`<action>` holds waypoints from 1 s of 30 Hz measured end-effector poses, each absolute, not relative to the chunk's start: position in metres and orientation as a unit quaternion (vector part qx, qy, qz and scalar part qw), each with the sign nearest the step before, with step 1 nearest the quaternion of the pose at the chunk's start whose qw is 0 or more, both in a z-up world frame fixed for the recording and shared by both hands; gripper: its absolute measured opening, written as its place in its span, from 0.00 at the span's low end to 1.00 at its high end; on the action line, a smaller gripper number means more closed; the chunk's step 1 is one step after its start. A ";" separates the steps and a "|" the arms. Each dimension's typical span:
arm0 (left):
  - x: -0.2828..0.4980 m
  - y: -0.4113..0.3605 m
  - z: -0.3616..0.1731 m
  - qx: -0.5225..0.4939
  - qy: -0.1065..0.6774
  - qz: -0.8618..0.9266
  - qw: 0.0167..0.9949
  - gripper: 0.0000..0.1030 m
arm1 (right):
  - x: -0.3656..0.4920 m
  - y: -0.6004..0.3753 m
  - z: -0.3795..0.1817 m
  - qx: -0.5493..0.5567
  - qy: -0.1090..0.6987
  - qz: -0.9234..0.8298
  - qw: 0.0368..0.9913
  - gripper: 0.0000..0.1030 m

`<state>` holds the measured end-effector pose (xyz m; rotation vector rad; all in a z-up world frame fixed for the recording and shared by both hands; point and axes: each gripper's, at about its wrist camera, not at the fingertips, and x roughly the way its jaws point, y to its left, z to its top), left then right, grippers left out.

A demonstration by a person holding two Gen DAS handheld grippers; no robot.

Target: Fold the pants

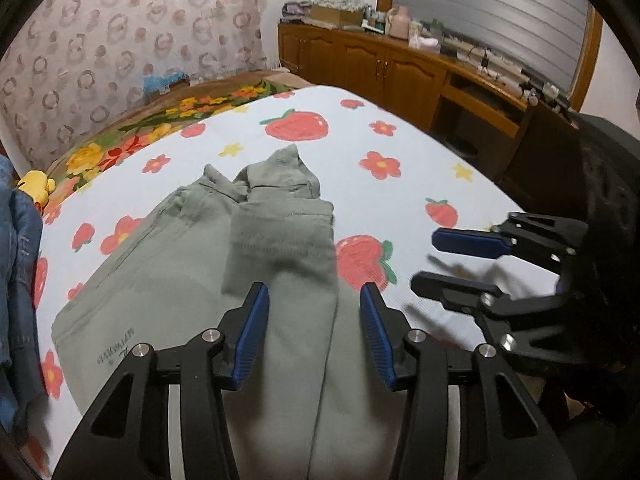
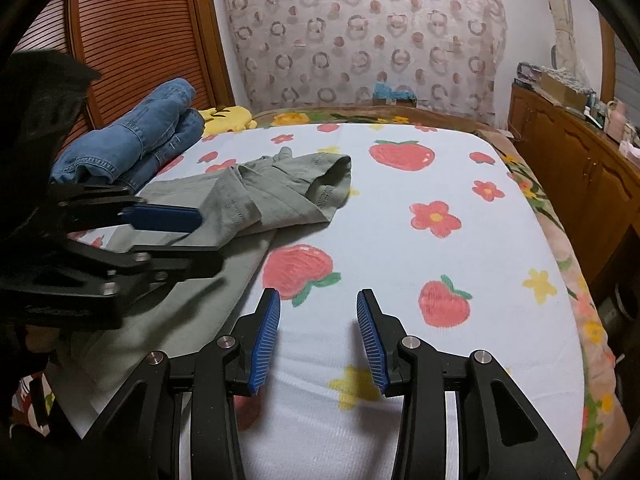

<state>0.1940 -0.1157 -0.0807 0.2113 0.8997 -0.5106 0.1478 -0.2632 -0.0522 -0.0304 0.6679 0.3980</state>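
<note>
Pants (image 1: pixel 276 280) are seen spread on the bed (image 1: pixel 420 168), a grey-green pair lying partly folded on the strawberry-and-flower sheet (image 2: pixel 420 240). Nearest the camera, the left tool (image 1: pixel 314 316) is held just above the cloth with its jaws wide apart and nothing between them. The smooth stretch of fabric runs straight out from between its blue pads (image 1: pixel 252 340), so the long axis of the garment is lined up roughly with the direction in which that tool points. The right tool (image 2: pixel 316 324) is also held wide open and empty, but over bare sheet; the pants lie to its left, their near edge just beside its left pad. The left tool is therefore judged the nearer of the two to the garment.

Farther out, a doubled-over leg end (image 1: pixel 280 240) is laid across the fabric, and beyond it the bunched leg openings (image 2: pixel 332 176) are left rumpled, so the fold looks unfinished. Past the garment, folded jeans (image 2: pixel 132 136) and a yellow plush toy (image 2: pixel 228 118) rest by the headboard, with a wooden cabinet (image 1: pixel 380 64) along the far wall.
</note>
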 end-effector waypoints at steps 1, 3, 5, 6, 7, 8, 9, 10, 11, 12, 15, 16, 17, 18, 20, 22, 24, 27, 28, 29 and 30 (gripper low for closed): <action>0.197 -0.117 -0.081 0.105 0.431 -0.240 0.864 0.46 | 0.148 -0.263 -0.052 -0.015 0.325 0.196 0.925 0.40; 0.201 -0.118 -0.082 0.109 0.432 -0.234 0.864 0.41 | 0.148 -0.264 -0.052 -0.015 0.324 0.193 0.926 0.40; 0.204 -0.118 -0.083 0.112 0.434 -0.231 0.863 0.35 | 0.148 -0.263 -0.053 -0.016 0.322 0.192 0.927 0.40; 0.205 -0.118 -0.084 0.115 0.436 -0.233 0.862 0.32 | 0.147 -0.263 -0.053 -0.017 0.323 0.192 0.927 0.40; 0.205 -0.118 -0.085 0.118 0.436 -0.234 0.861 0.31 | 0.148 -0.263 -0.053 -0.017 0.323 0.194 0.926 0.40; 0.205 -0.118 -0.084 0.121 0.435 -0.232 0.861 0.29 | 0.148 -0.263 -0.054 -0.017 0.324 0.196 0.925 0.40; 0.204 -0.117 -0.084 0.121 0.435 -0.232 0.862 0.25 | 0.148 -0.263 -0.054 -0.017 0.325 0.197 0.925 0.40; 0.204 -0.116 -0.083 0.120 0.433 -0.231 0.863 0.19 | 0.149 -0.263 -0.054 -0.017 0.325 0.197 0.925 0.40; 0.203 -0.113 -0.080 0.117 0.430 -0.232 0.865 0.15 | 0.149 -0.264 -0.054 -0.017 0.325 0.197 0.925 0.40; 0.203 -0.111 -0.078 0.115 0.428 -0.231 0.866 0.11 | 0.149 -0.264 -0.054 -0.016 0.326 0.197 0.925 0.40; 0.199 -0.101 -0.064 0.106 0.414 -0.228 0.875 0.08 | 0.150 -0.264 -0.054 -0.016 0.330 0.199 0.923 0.40; 0.197 -0.095 -0.057 0.102 0.406 -0.223 0.880 0.08 | 0.151 -0.264 -0.054 -0.016 0.331 0.200 0.922 0.40; 0.196 -0.092 -0.054 0.100 0.402 -0.220 0.883 0.08 | 0.151 -0.264 -0.054 -0.016 0.332 0.200 0.922 0.40; 0.195 -0.083 -0.046 0.096 0.396 -0.212 0.889 0.08 | 0.151 -0.264 -0.054 -0.016 0.332 0.200 0.922 0.40; 0.196 -0.070 -0.039 0.092 0.389 -0.196 0.895 0.08 | 0.151 -0.263 -0.053 -0.017 0.332 0.201 0.921 0.40; 0.199 -0.054 -0.033 0.086 0.384 -0.178 0.902 0.07 | 0.151 -0.264 -0.053 -0.016 0.332 0.200 0.922 0.40; 0.201 -0.041 -0.031 0.082 0.380 -0.163 0.907 0.07 | 0.152 -0.264 -0.054 -0.016 0.333 0.199 0.922 0.40; 0.203 -0.020 -0.028 0.076 0.373 -0.138 0.914 0.07 | 0.152 -0.264 -0.054 -0.017 0.333 0.197 0.922 0.40; 0.203 -0.014 -0.027 0.074 0.372 -0.130 0.916 0.07 | 0.152 -0.264 -0.054 -0.018 0.332 0.196 0.922 0.40; 0.203 -0.010 -0.028 0.072 0.372 -0.126 0.917 0.07 | 0.152 -0.263 -0.054 -0.018 0.332 0.195 0.923 0.40; 0.202 -0.001 -0.028 0.067 0.371 -0.118 0.919 0.07 | 0.152 -0.263 -0.055 -0.019 0.332 0.194 0.923 0.40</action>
